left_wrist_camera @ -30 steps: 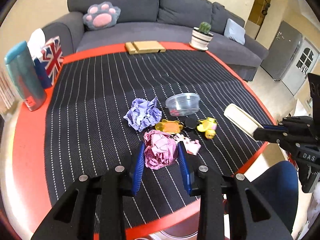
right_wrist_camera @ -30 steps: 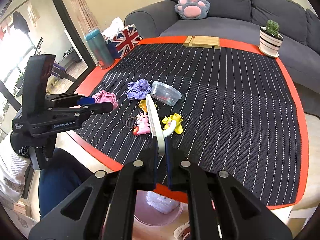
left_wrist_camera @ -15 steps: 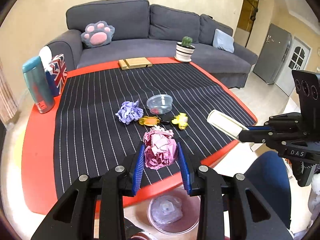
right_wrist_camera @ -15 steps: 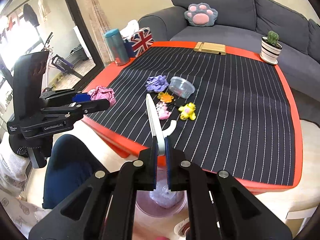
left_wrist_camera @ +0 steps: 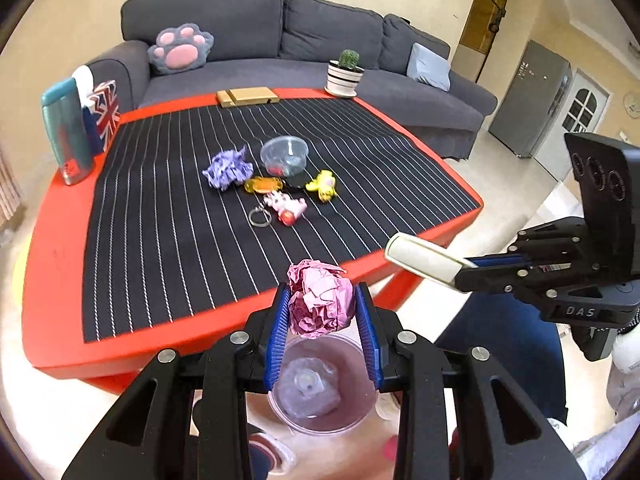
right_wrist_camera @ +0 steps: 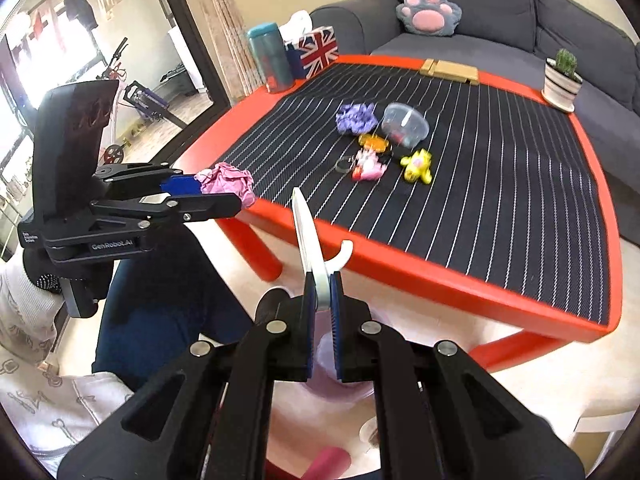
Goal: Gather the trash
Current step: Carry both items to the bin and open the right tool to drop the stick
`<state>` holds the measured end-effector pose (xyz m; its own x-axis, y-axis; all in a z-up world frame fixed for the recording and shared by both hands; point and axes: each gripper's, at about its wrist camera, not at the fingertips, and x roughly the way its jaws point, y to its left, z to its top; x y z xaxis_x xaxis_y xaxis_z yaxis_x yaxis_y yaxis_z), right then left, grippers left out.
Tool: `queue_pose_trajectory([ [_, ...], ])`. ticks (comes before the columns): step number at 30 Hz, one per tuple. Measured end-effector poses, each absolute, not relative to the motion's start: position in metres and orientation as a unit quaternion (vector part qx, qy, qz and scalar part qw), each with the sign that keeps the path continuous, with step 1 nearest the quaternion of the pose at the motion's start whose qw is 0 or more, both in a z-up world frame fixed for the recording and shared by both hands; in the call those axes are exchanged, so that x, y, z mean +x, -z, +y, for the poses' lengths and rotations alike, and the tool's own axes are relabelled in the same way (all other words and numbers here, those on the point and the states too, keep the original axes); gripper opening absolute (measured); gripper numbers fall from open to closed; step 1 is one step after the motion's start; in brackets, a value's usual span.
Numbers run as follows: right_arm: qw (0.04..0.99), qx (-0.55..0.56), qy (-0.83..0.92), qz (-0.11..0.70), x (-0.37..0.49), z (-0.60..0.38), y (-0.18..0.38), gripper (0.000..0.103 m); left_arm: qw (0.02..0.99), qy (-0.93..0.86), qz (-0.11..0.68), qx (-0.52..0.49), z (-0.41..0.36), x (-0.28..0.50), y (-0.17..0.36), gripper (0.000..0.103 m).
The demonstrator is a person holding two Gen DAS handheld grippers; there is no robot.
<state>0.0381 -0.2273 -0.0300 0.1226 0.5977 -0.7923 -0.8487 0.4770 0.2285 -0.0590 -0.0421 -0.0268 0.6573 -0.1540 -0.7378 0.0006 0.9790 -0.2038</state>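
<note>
Two black grippers bear writing: "GenRobot.AI" on the left gripper, clenched on a crumpled pink paper ball above a clear round bin; "DAS" on the right gripper, pinching a smooth white plastic piece.

Bright, even indoor light in both fisheye views. Strong daylight through a window at the left of the right wrist view, washed out to white. Soft glare on the pale floor. Only faint shadows under the tabletop. Heavy barrel distortion, with straight edges bent and black vignette in the corners. Slight motion blur along the near tabletop rim and the floor below.
</note>
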Motion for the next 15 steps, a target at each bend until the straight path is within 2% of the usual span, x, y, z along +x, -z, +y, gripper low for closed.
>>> queue_pose_trajectory([
  [9, 0.716, -0.136, -0.509, 0.457, 0.0310, -0.2249, 0.0403, 0.009, 0.907, 0.041, 0.410, -0.094, -0.0441, -0.0640, 0.0270, 0.032],
  [10, 0.716, -0.136, -0.508, 0.458, 0.0312, -0.2244, 0.0406, 0.016, 0.907, 0.041, 0.409, -0.093, -0.0440, -0.0631, 0.0267, 0.032],
  [11, 0.720, -0.133, -0.503, 0.459, 0.0328, -0.2245, 0.0411, 0.044, 0.907, 0.041, 0.409, -0.093, -0.0445, -0.0626, 0.0264, 0.032],
  [13, 0.730, -0.117, -0.496, 0.455, 0.0369, -0.2278, 0.0404, 0.074, 0.907, 0.041, 0.410, -0.092, -0.0446, -0.0622, 0.0265, 0.032],
  [15, 0.736, -0.109, -0.487, 0.457, 0.0409, -0.2294, 0.0408, 0.078, 0.906, 0.042, 0.412, -0.091, -0.0450, -0.0621, 0.0270, 0.032],
])
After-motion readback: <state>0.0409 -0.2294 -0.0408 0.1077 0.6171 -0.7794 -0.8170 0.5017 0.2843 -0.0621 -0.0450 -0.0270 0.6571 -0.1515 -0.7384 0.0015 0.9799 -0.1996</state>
